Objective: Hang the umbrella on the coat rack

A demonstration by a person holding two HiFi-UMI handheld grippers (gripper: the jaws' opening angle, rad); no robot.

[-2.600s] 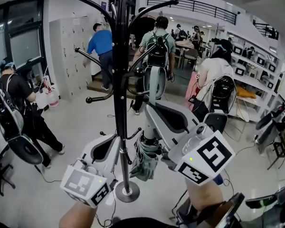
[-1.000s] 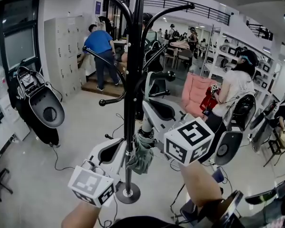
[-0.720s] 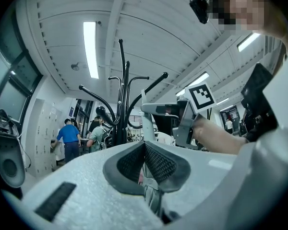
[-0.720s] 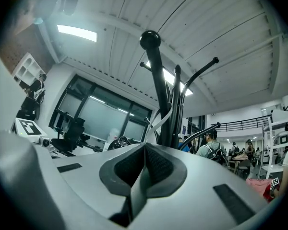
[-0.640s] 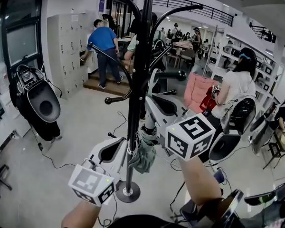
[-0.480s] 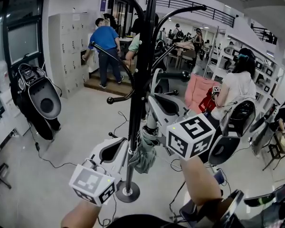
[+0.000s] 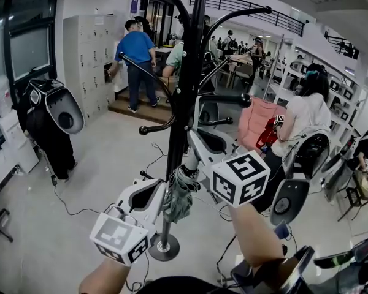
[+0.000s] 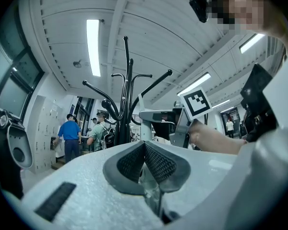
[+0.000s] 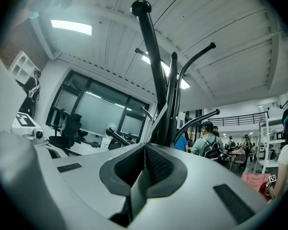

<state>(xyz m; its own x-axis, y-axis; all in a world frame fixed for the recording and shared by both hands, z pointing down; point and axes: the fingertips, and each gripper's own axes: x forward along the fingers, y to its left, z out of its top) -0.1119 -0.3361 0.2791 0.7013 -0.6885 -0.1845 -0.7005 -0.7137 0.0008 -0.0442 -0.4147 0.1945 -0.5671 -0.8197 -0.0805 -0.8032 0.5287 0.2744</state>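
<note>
The folded grey-green umbrella [image 7: 176, 196] hangs low, just beside the pole of the black coat rack [image 7: 185, 112] and above its round base. The right hand-held gripper [image 9: 145, 145] points up, jaws pressed together on the umbrella's thin pale strap. The left hand-held gripper [image 8: 145, 143], near the umbrella's other side, is closed pad to pad.

Black coat rack [image 7: 185, 97] dead centre, with a folded grey-green umbrella [image 7: 176, 195] dangling right against the pole, low down above the round base [image 7: 164, 247]. Right tongs [image 7: 200, 112] point up along the pole, left tongs [image 7: 154, 188] just left of the umbrella.
</note>
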